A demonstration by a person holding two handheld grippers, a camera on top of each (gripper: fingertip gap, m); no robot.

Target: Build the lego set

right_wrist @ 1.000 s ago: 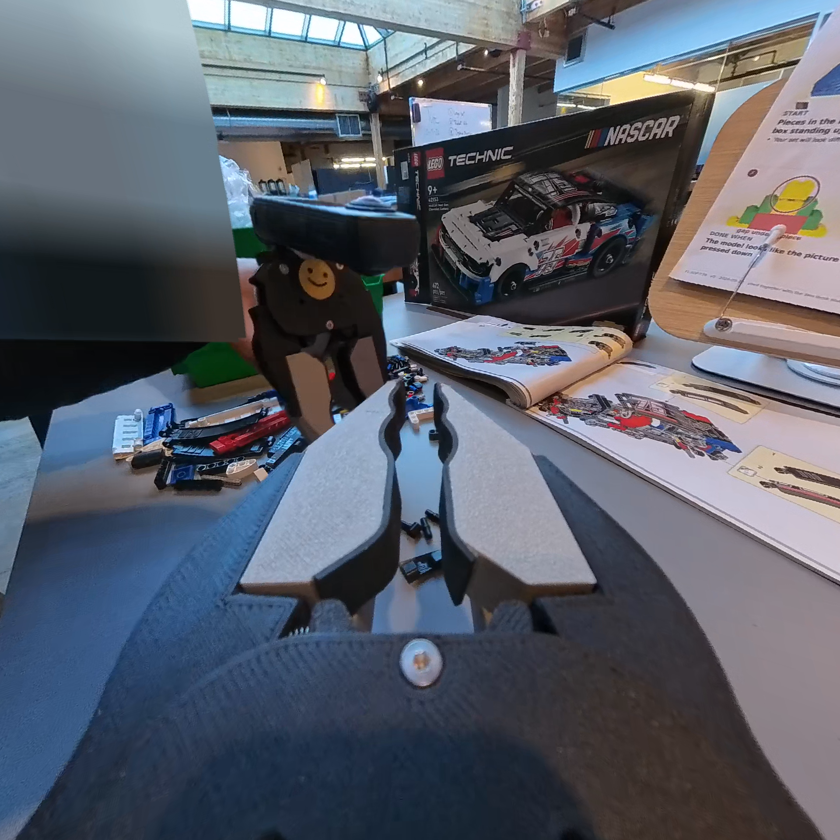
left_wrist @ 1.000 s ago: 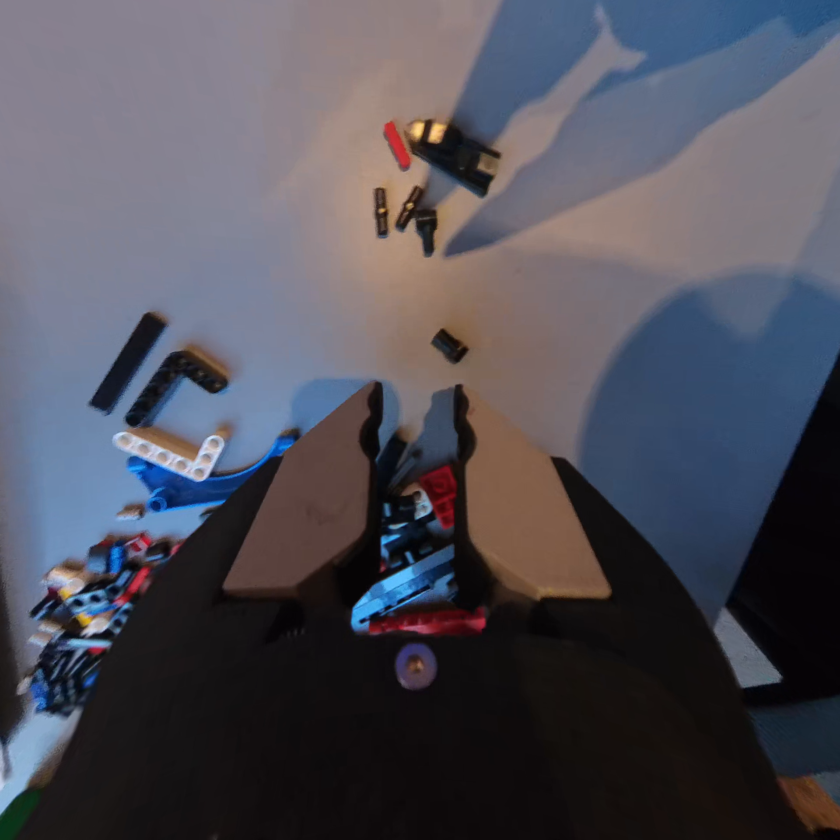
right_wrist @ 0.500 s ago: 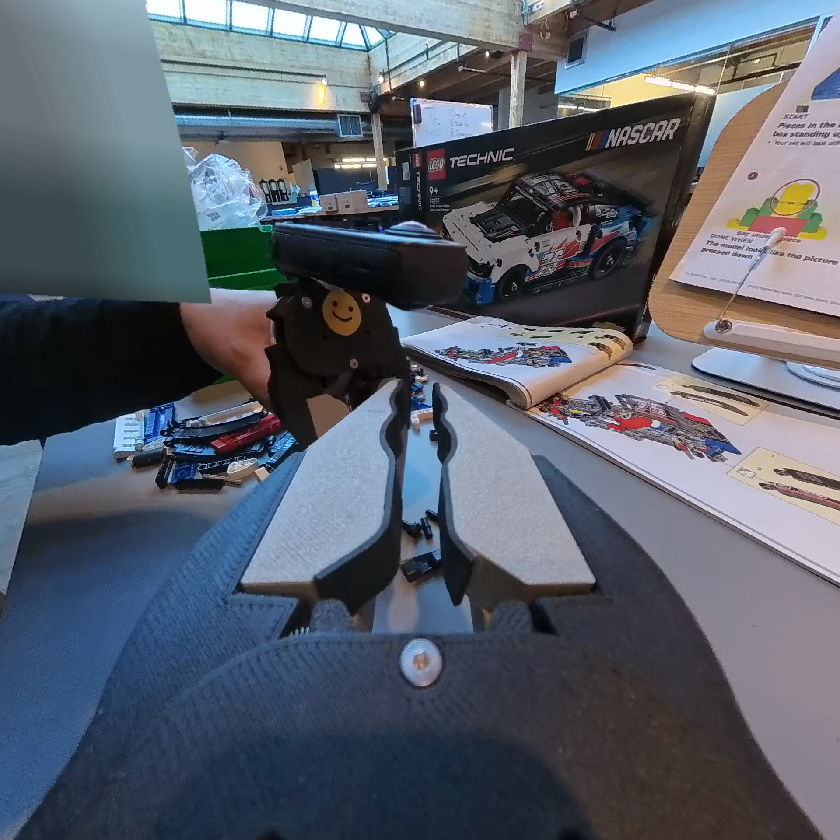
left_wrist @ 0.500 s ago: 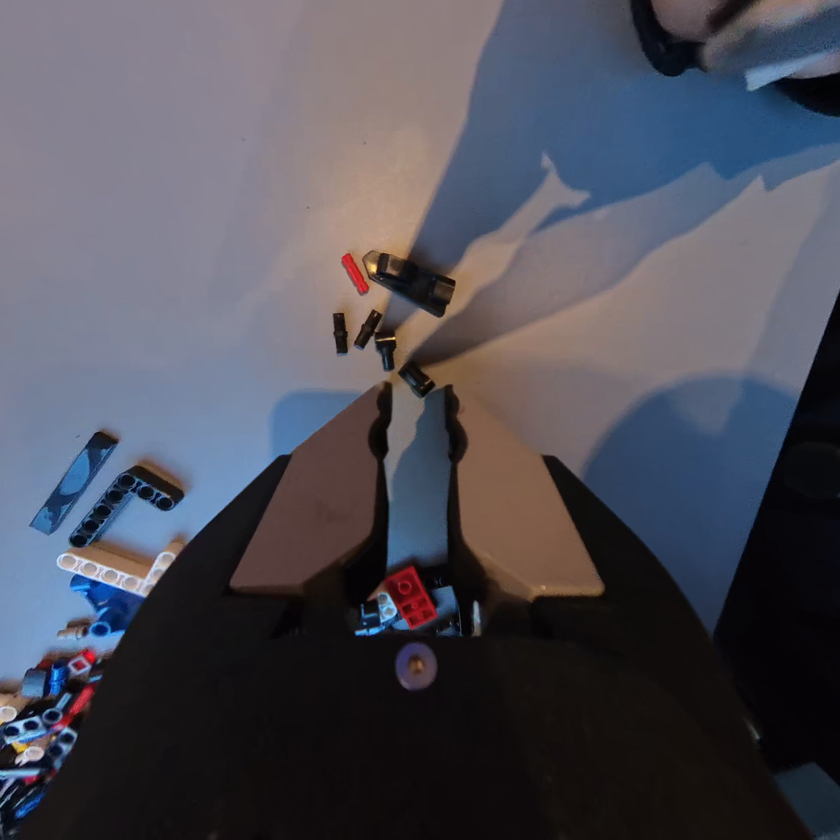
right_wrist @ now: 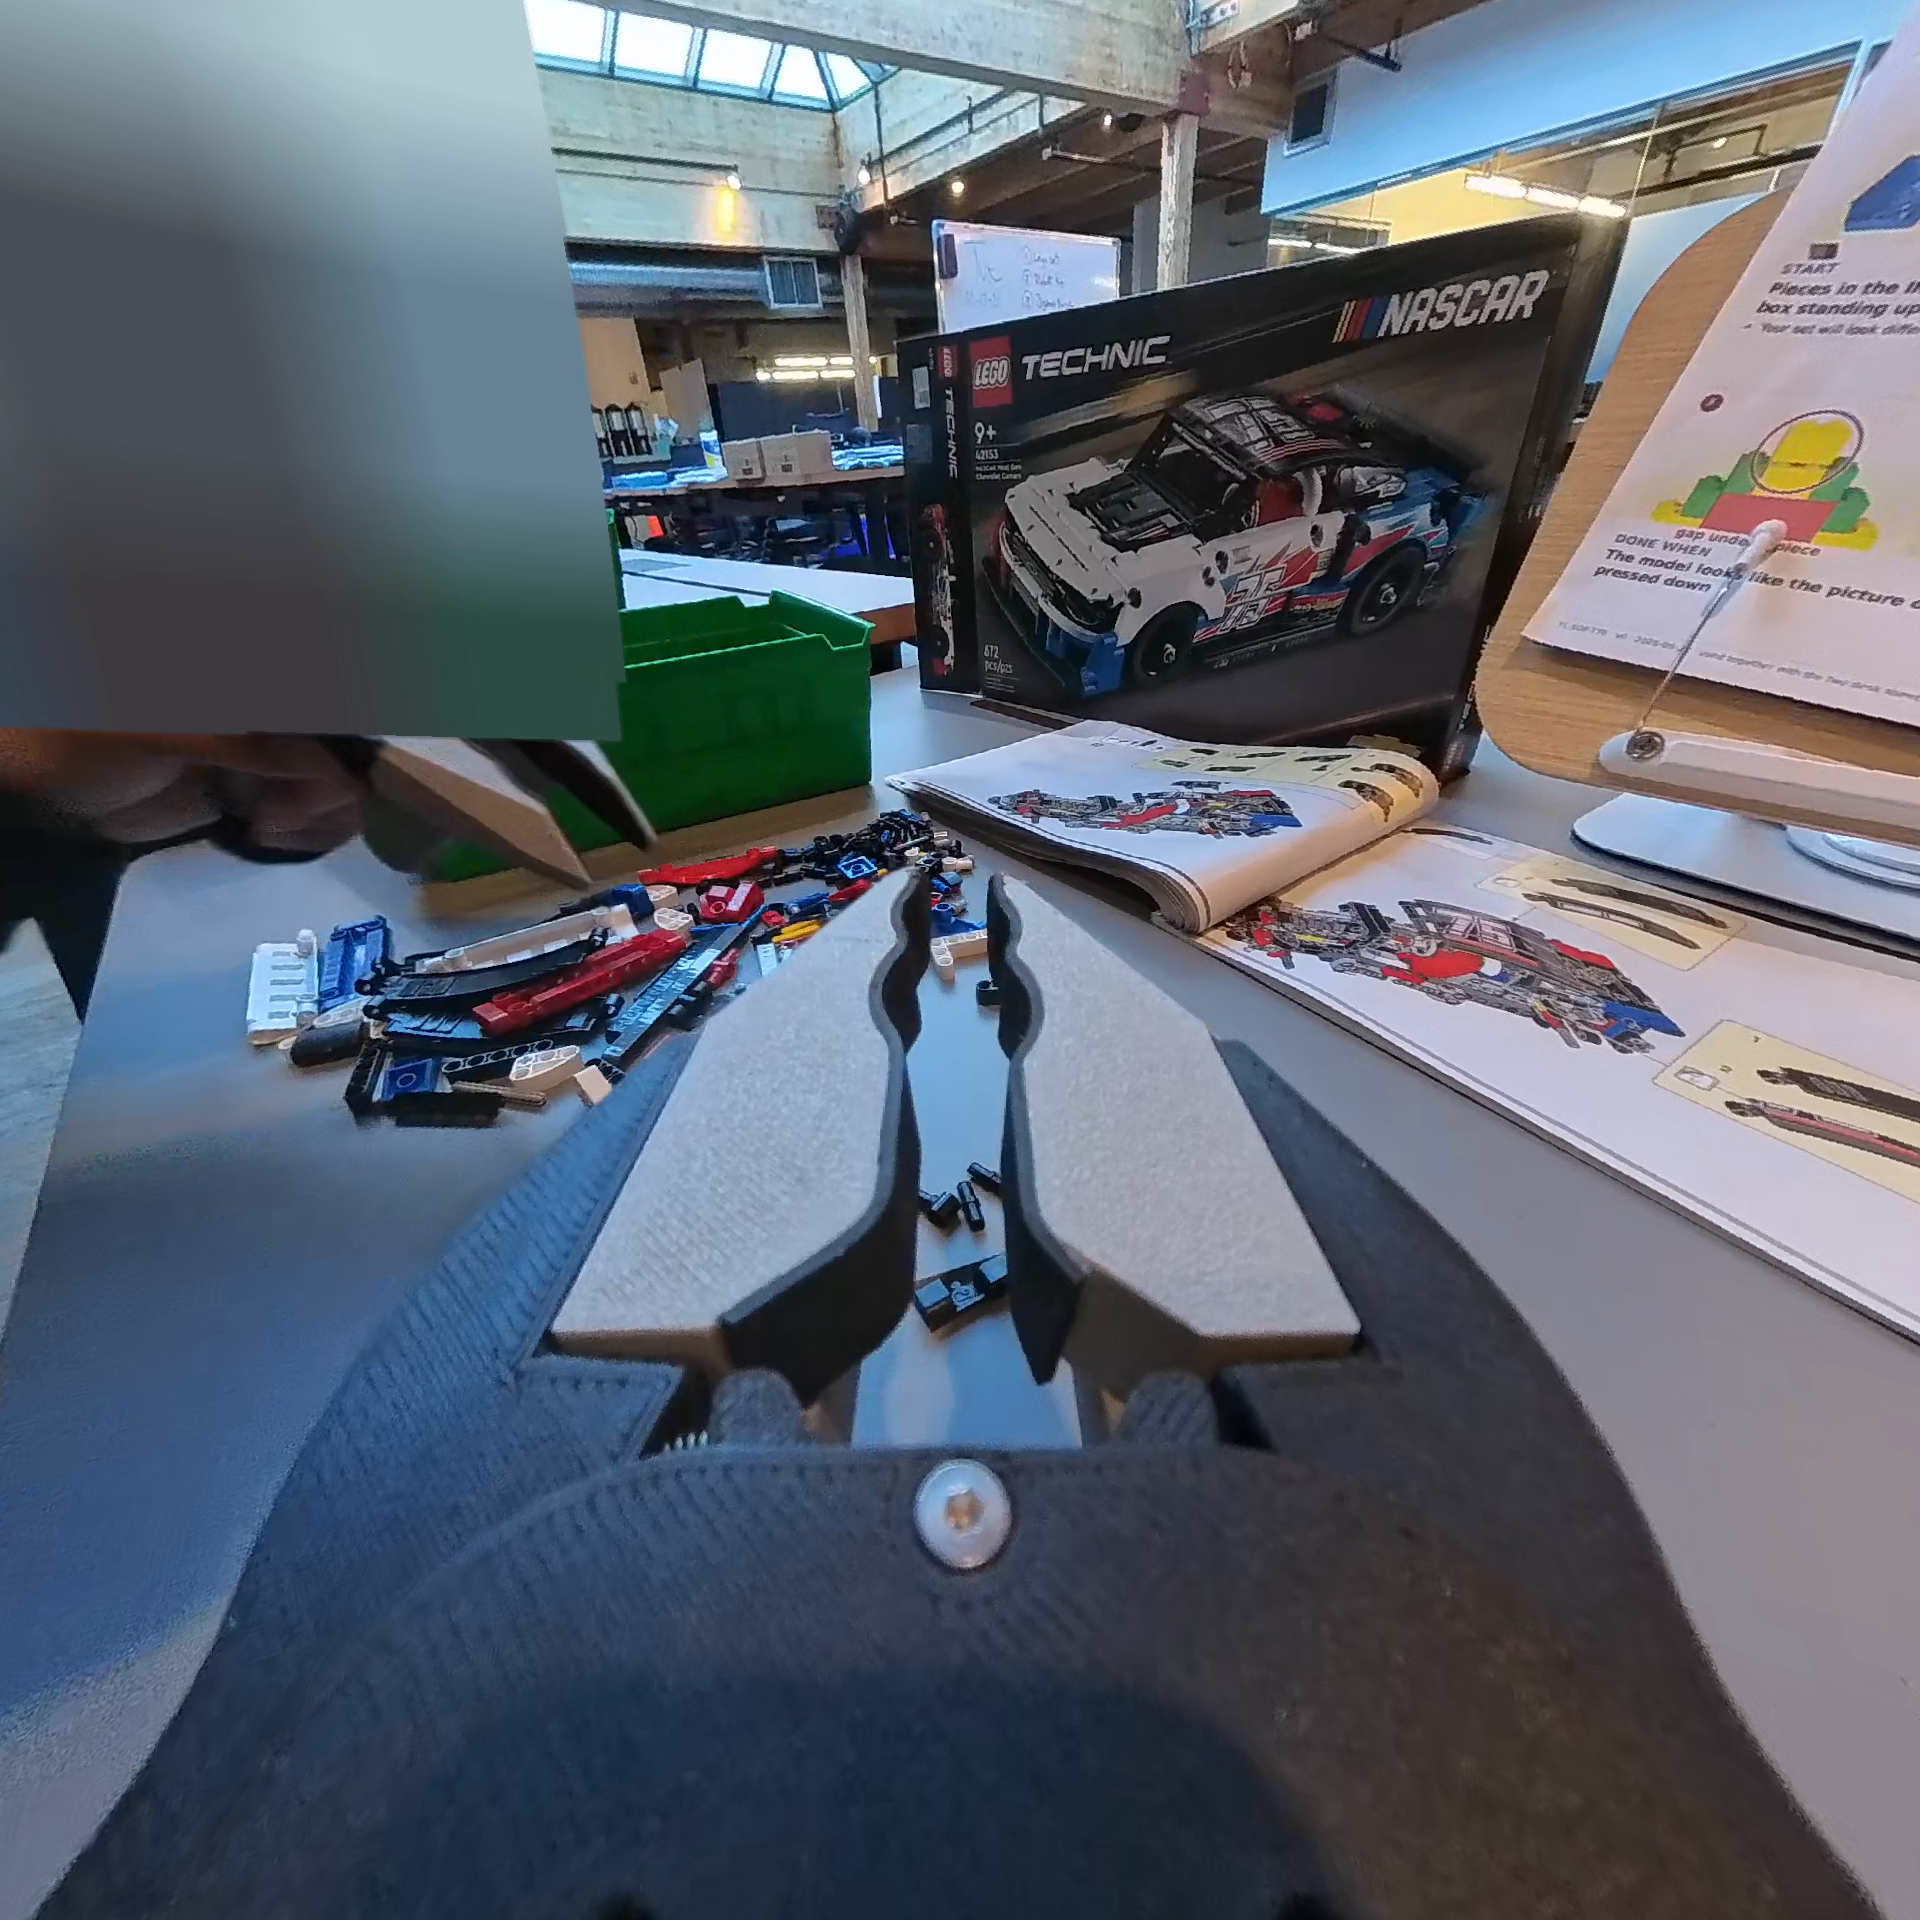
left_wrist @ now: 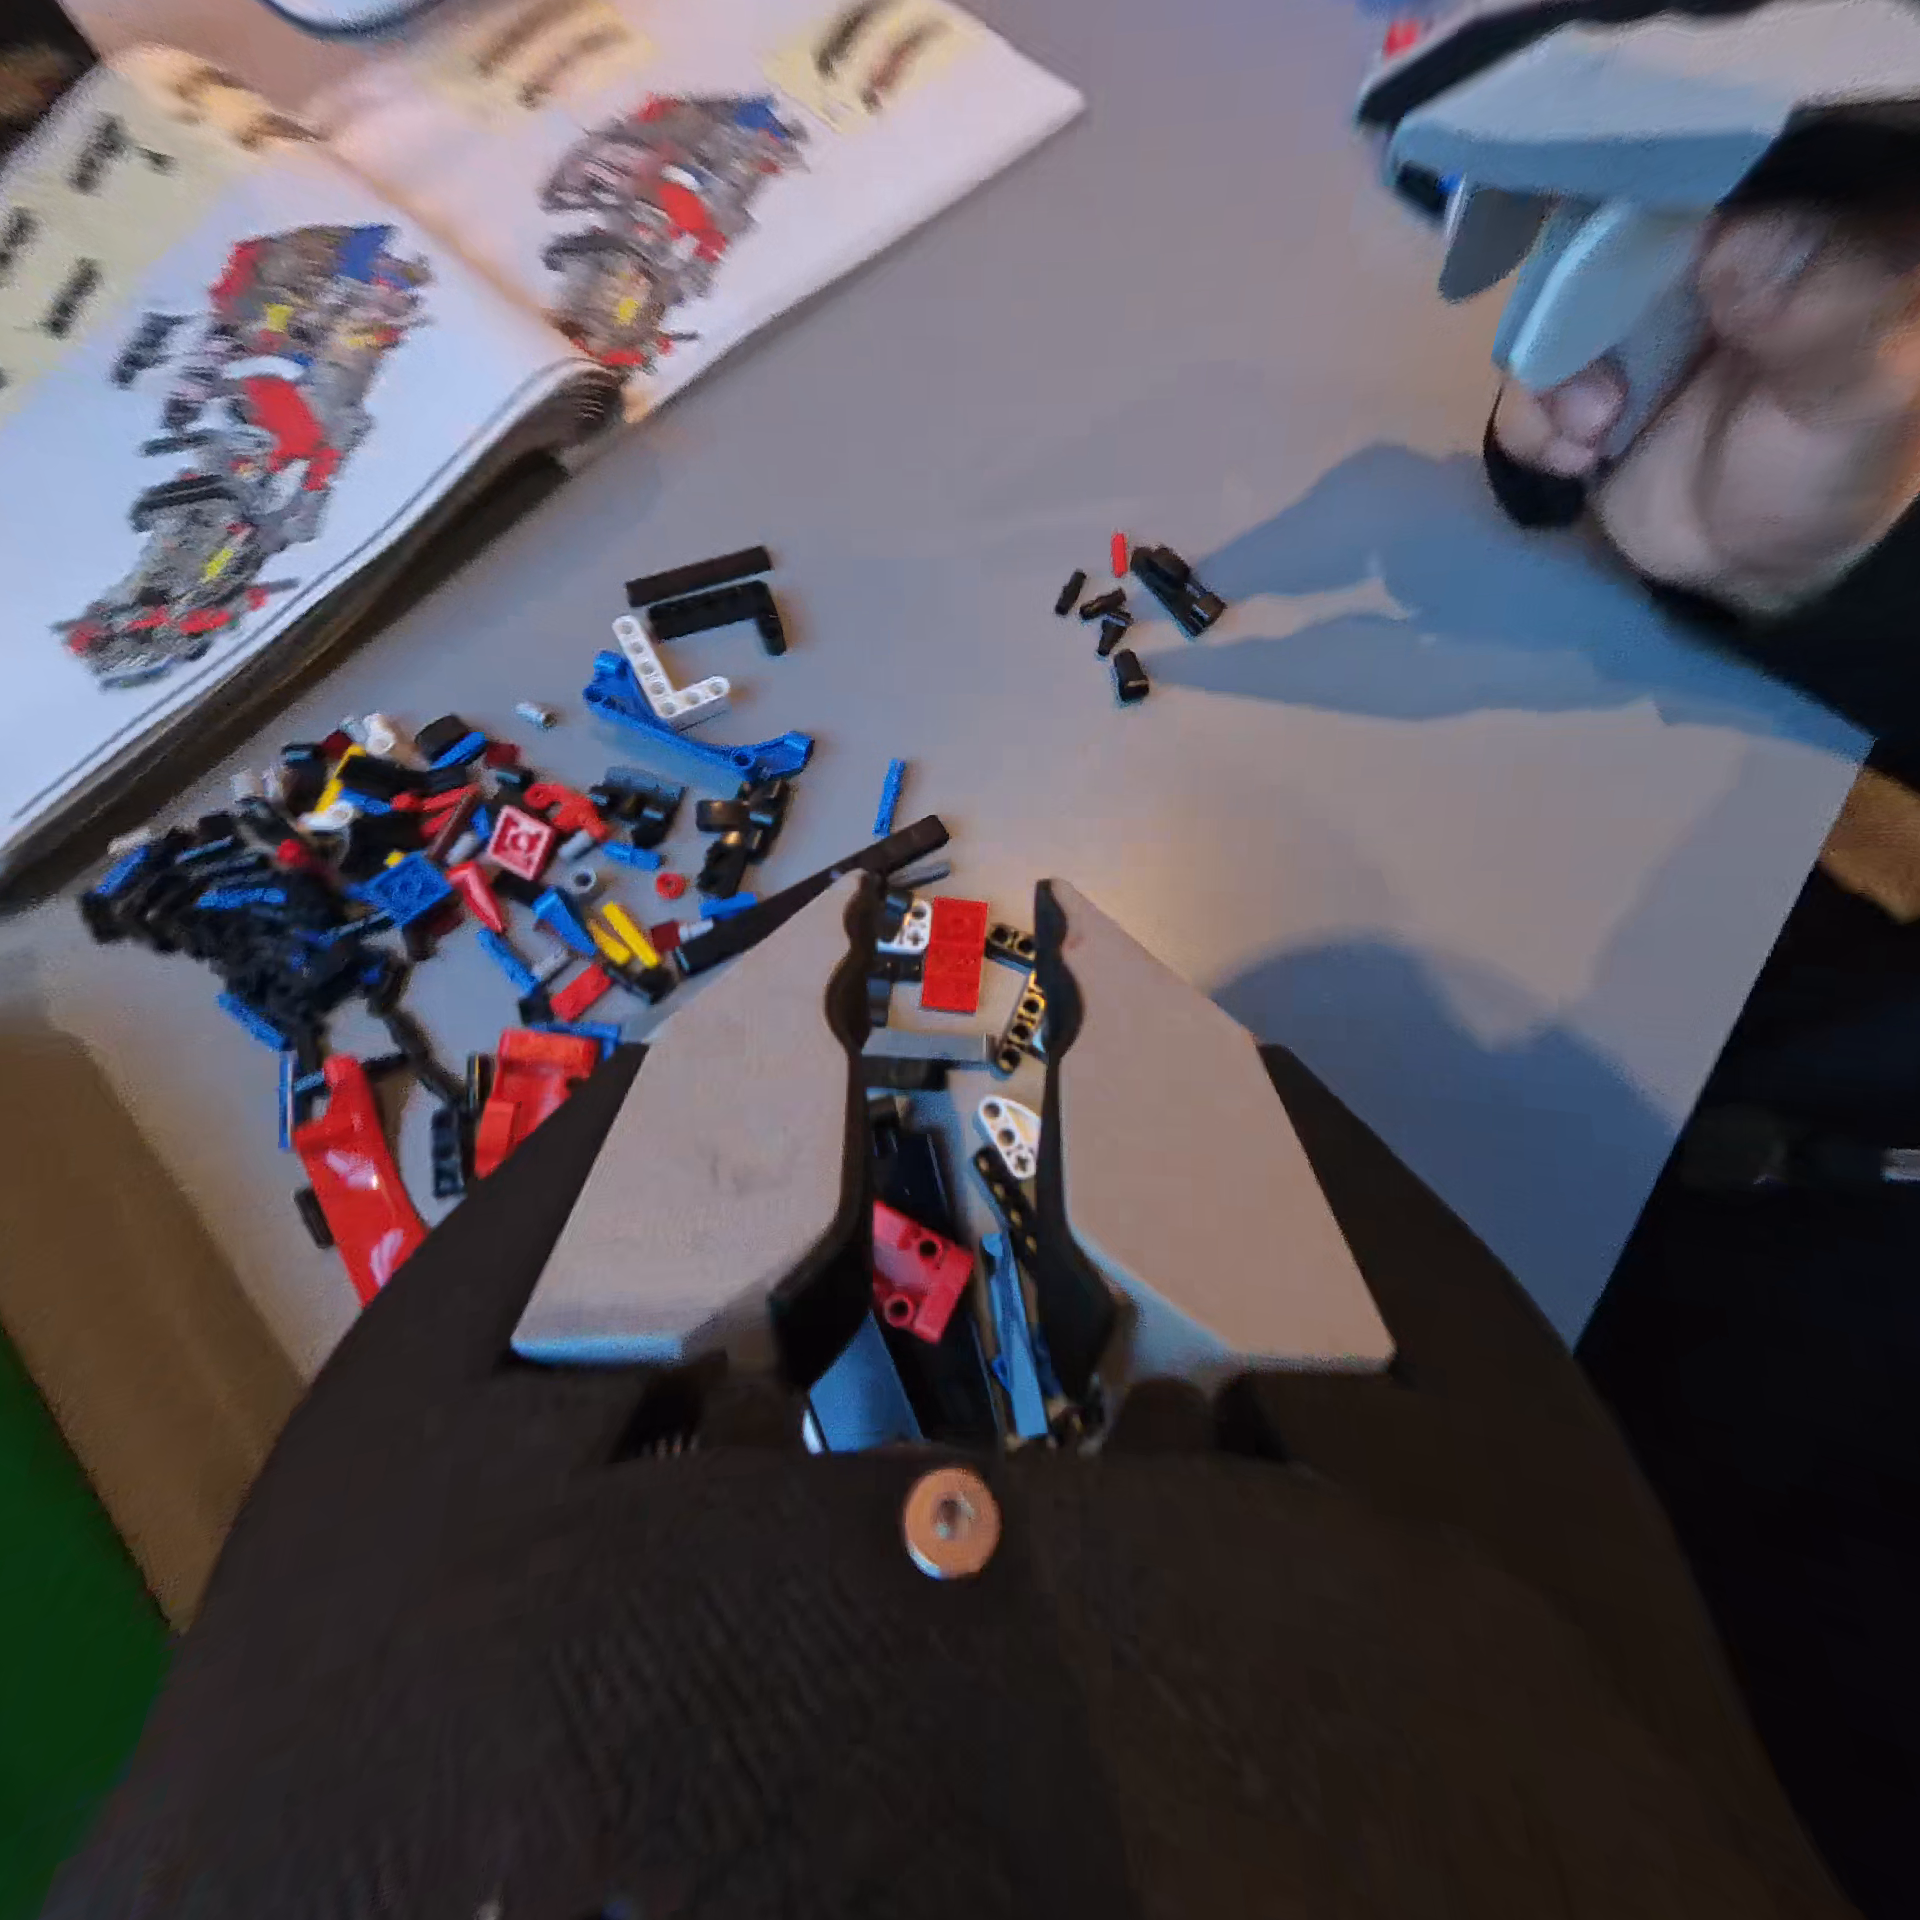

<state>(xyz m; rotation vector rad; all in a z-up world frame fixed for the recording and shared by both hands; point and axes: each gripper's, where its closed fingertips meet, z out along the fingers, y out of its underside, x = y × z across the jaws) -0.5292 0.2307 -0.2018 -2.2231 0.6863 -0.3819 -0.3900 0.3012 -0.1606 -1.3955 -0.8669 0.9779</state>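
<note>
Two grippers show, both empty. The left gripper (left_wrist: 951,899) hangs above the grey tabletop (left_wrist: 1299,831) with its jaws parted by a narrow gap and nothing between them; through that gap a red plate (left_wrist: 956,954) and other loose pieces lie on the surface below. Just left of its fingertips spreads the main heap of lego pieces (left_wrist: 416,894), mixed black, blue, red and yellow. Beyond the heap lie a blue curved piece (left_wrist: 696,732), a white L-shaped beam (left_wrist: 665,675) touching it, and a black L-shaped beam (left_wrist: 727,613). Well apart to the right sits a small cluster of black pins (left_wrist: 1107,613) beside a tiny red pin (left_wrist: 1119,553) and a black assembled part (left_wrist: 1179,592). Farther still, the open instruction booklet (left_wrist: 312,260) lies at the tabletop's far side, blurred.

The right gripper (right_wrist: 954,914) is held low over the tabletop, its jaws likewise narrowly parted and empty; the black pins and the assembled part show between its fingers, on the surface. Ahead of its tips lies the heap, with long red and black beams (right_wrist: 551,987) at its left. The left gripper appears blurred at far left, beside a green bin (right_wrist: 748,696). Behind the booklet stands the set's box (right_wrist: 1236,499), upright, with a sheet on a stand (right_wrist: 1766,499) at right.
</note>
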